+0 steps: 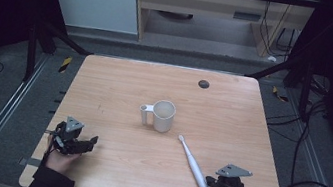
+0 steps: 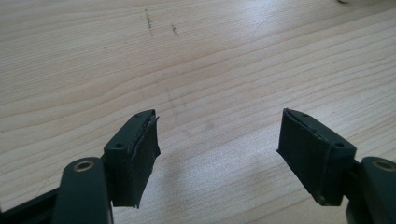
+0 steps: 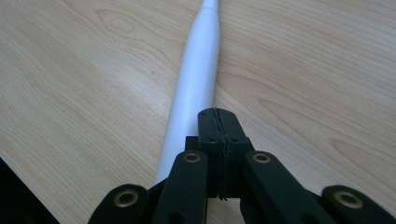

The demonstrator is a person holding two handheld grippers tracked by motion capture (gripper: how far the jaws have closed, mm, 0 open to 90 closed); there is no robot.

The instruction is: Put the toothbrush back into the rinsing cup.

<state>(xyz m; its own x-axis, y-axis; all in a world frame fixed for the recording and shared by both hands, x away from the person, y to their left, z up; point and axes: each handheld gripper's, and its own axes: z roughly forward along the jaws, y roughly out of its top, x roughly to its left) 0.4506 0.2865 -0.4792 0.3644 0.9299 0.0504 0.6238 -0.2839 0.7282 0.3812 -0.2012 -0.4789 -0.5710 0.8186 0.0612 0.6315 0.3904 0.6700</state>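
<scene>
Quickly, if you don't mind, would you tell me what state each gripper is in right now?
Left gripper: open, nothing between its fingers, over bare table.
Right gripper: shut, holding nothing; the white toothbrush lies just beside it.

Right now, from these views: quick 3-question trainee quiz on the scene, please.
1. True or false: the left tongs stand open over bare table.
2. Which way does the brush head of the electric toothbrush point? A) toward the white mug B) toward the person C) toward the table's left edge
3. Fill in: the right tongs are ____, pads pressed together, with the toothbrush handle lying beside them, not between them.

Key: 1 true; 2 A; 3 shut
</scene>
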